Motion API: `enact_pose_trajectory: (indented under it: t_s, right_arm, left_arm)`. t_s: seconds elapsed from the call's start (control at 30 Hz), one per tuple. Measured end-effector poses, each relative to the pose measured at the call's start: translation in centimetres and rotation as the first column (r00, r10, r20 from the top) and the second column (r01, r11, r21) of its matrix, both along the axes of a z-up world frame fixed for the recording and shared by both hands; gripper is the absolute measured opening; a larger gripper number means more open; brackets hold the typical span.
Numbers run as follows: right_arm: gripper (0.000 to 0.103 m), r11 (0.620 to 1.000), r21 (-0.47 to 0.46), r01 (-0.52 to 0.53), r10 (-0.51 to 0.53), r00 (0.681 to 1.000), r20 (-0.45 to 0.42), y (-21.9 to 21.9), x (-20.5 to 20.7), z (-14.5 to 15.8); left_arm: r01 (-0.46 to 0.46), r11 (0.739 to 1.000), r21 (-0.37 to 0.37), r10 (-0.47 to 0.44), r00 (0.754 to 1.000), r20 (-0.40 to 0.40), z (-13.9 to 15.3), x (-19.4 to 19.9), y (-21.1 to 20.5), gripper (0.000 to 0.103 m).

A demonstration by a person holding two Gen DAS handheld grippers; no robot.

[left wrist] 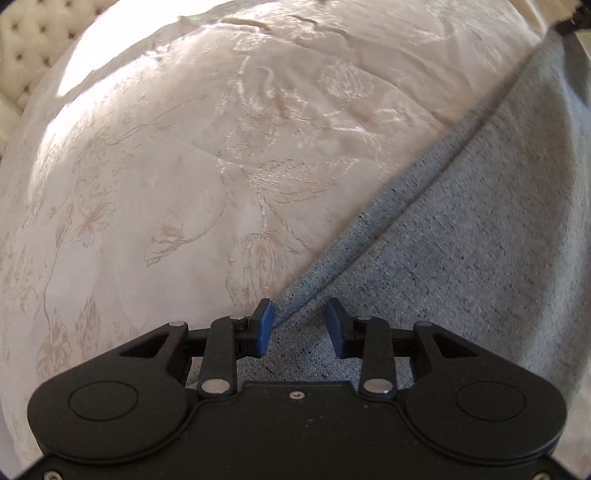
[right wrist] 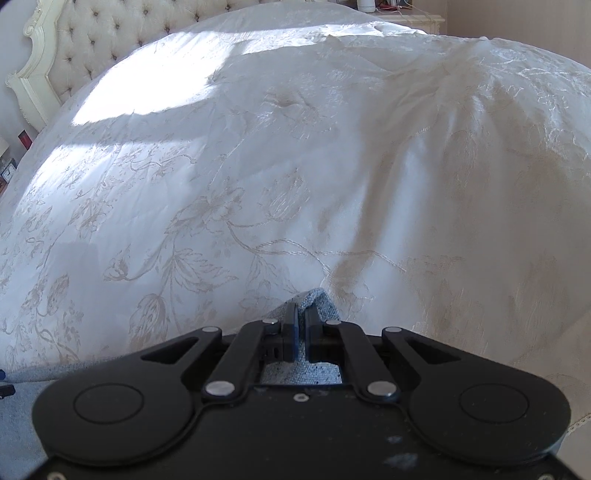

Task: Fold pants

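Left wrist view: left gripper (left wrist: 299, 325) at the lower centre of the frame, pointing down at the pants (left wrist: 461, 258). Jaws apart, blue pads (left wrist: 264, 328) on each side of a gap, nothing pinched between them, only grey cloth lying beneath. Pants of light grey speckled fabric filling the right and lower right of the frame, with a long straight edge running from the pads up to the upper right corner. A second layer of the same fabric just beside that edge, forming a narrow strip. Rest of the frame covered by a cream bedspread (left wrist: 166, 166) with a flower pattern. Tufted headboard (left wrist: 26, 44) in the upper left corner.

Right wrist view: right gripper (right wrist: 301, 325) at the lower centre, jaws together and clamped on a small fold of the grey pants (right wrist: 317, 299), a tip of cloth sticking out above the fingers. More grey fabric at the lower left edge. Bedspread (right wrist: 258, 166) across most of the frame, sunlight patch at upper left. Headboard (right wrist: 85, 40) at the upper left, a nightstand (right wrist: 413, 18) at the top right.
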State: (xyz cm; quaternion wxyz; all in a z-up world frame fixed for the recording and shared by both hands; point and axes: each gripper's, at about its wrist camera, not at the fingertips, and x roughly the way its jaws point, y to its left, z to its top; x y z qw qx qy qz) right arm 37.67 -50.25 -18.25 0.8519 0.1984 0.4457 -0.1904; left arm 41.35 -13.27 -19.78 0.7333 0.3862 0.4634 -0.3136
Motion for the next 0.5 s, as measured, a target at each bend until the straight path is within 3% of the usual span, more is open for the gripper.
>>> enact_pose_trajectory:
  t_s: [0.1, 0.23, 0.5]
  right_arm:
    - [0.004, 1.000, 0.015, 0.014, -0.014, 1.000, 0.008, -0.2, -0.2, -0.1]
    - [0.004, 1.000, 0.014, 0.014, -0.014, 1.000, 0.013, 0.0, -0.4, 0.0]
    - [0.004, 1.000, 0.022, 0.016, -0.017, 1.000, 0.026, -0.2, -0.7, 0.2]
  left_arm:
    - [0.084, 0.996, 0.038, -0.085, 0.996, 0.028, -0.8, -1.1, -0.2, 0.041]
    - [0.083, 0.996, 0.012, -0.083, 0.996, 0.026, -0.6, -1.6, 0.0, 0.014]
    - [0.147, 0.987, 0.058, -0.151, 0.986, 0.074, -0.7, -3.4, -0.6, 0.024]
